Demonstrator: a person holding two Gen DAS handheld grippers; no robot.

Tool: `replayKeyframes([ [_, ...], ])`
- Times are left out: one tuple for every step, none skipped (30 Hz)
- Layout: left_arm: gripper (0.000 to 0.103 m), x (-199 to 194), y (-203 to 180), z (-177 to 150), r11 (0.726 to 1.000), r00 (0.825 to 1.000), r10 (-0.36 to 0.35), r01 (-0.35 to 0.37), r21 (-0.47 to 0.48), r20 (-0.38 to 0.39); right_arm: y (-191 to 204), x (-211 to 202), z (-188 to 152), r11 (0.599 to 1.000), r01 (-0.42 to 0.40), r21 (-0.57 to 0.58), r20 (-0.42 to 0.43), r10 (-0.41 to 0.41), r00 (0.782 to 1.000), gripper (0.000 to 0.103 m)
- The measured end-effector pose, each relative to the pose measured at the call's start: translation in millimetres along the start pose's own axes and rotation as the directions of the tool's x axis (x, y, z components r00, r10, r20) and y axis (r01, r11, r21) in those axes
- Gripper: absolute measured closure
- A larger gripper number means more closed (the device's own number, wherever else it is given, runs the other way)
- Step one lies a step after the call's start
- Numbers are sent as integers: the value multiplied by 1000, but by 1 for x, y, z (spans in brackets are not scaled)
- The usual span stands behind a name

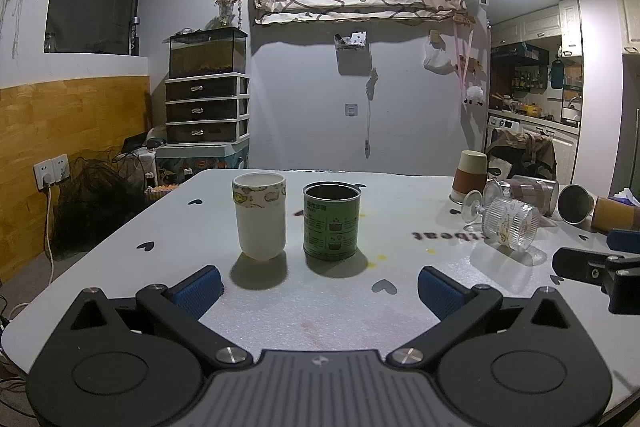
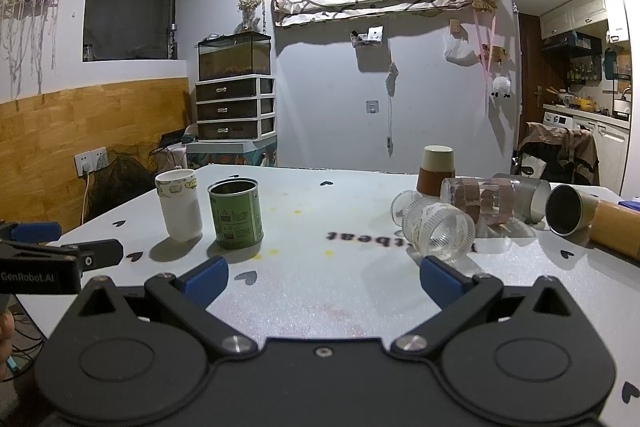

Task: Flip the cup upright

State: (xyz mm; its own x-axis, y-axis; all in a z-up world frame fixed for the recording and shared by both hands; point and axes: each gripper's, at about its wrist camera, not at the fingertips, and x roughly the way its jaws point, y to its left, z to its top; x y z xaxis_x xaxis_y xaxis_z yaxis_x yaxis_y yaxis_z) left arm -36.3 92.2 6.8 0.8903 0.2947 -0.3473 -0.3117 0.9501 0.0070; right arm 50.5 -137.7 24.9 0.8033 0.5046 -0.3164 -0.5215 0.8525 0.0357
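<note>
A ribbed clear glass goblet (image 2: 438,227) lies on its side on the white table (image 2: 320,291), mouth toward me; it also shows in the left wrist view (image 1: 506,221). My right gripper (image 2: 322,277) is open and empty, its right fingertip (image 2: 440,277) just in front of the goblet. My left gripper (image 1: 318,289) is open and empty, just short of an upright white cup (image 1: 261,217) and an upright green tin (image 1: 331,221). The cup (image 2: 180,205) and tin (image 2: 236,213) also show in the right wrist view.
At the right lie a clear glass with brown bands (image 2: 480,203), a steel cup (image 2: 566,209) and a tan paper cup (image 2: 616,227). A brown-sleeved paper cup (image 2: 437,171) stands upside down behind them. The table's left edge (image 1: 104,239) drops to the floor.
</note>
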Motion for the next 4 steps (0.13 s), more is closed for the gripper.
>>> replayKeyframes([
  [0, 0, -1, -1, 1000, 1000, -1, 1, 1, -1, 0, 0, 0, 1000, 0, 0, 0, 0, 1000, 0],
  [0, 1, -2, -2, 1000, 1000, 0, 0, 1, -1, 0, 0, 0, 1000, 0, 1, -1, 0, 1000, 0],
  [0, 1, -2, -2, 1000, 1000, 1, -1, 2, 0, -1, 0, 0, 1000, 1, 1, -1, -1, 1000, 0],
  [0, 1, -2, -2, 1000, 1000, 0, 0, 2, -1, -1, 0, 0, 1000, 1, 1, 0, -1, 1000, 0],
])
